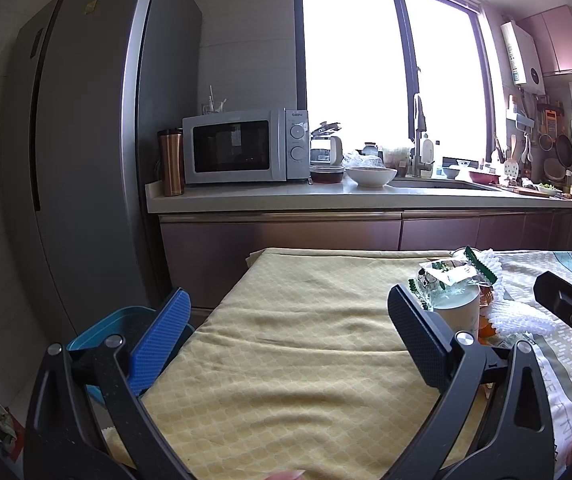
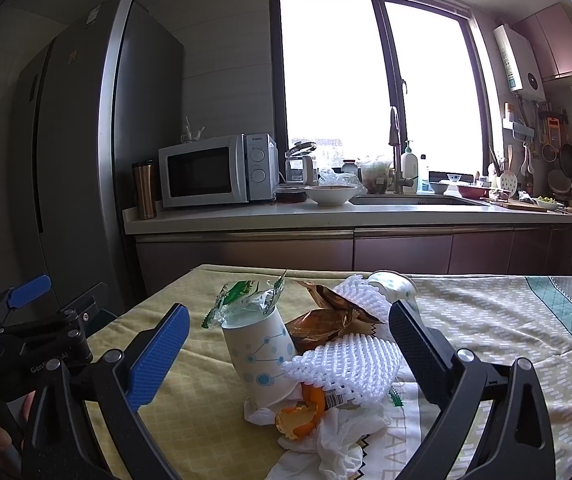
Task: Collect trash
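A trash pile lies on the cloth-covered table [image 2: 506, 320]: a tilted paper cup [image 2: 260, 354] with a green wrapper [image 2: 246, 296] in its mouth, white foam fruit nets [image 2: 346, 368], a brown foil bag [image 2: 326, 316], orange peel [image 2: 300, 412] and crumpled tissue [image 2: 334, 444]. My right gripper [image 2: 286, 340] is open, its jaws on either side of the pile, just above it. My left gripper [image 1: 286, 332] is open and empty over bare yellow cloth [image 1: 286, 360], left of the pile [image 1: 458, 280]. A blue bin [image 1: 122, 328] stands below the table's left edge.
A kitchen counter [image 1: 346, 200] runs behind the table with a microwave [image 1: 246, 146], a thermos [image 1: 171, 162], bowls and a sink. A tall grey fridge [image 1: 86, 120] stands at the left. The left gripper shows in the right wrist view [image 2: 30, 320].
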